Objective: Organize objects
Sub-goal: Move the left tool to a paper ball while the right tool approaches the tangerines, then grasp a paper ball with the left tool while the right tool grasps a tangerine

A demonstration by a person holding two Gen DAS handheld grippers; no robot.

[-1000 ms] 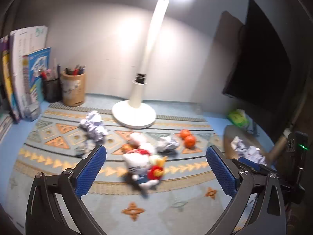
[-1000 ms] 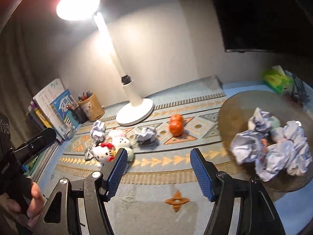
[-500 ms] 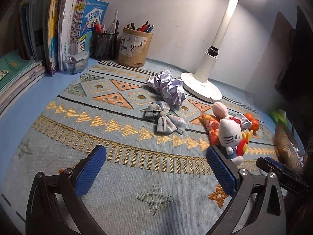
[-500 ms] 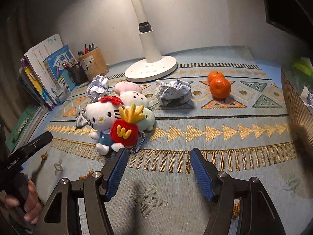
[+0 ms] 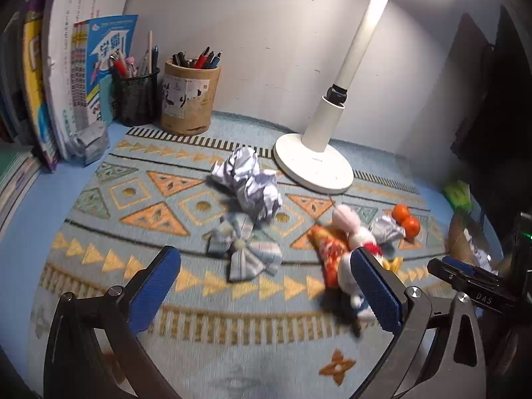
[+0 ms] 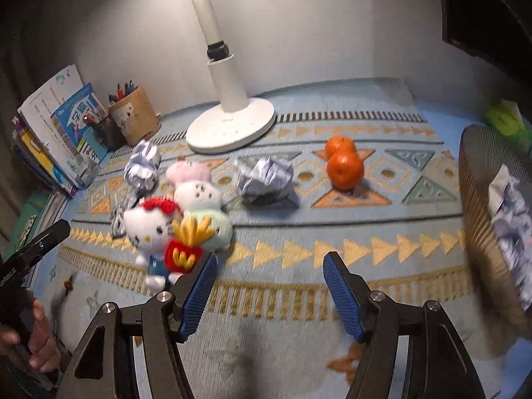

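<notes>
Patterned desk mat (image 5: 139, 199) is lit by a white lamp (image 6: 229, 126). Crumpled paper balls (image 5: 252, 183) and plush toys (image 6: 173, 222) are scattered near its middle, two oranges (image 6: 344, 163) toward its right edge. Some paper is already collected in the basket (image 6: 478, 199). Left gripper (image 5: 266, 286) and right gripper (image 6: 269, 286) are held wide open, nothing grasped.
</notes>
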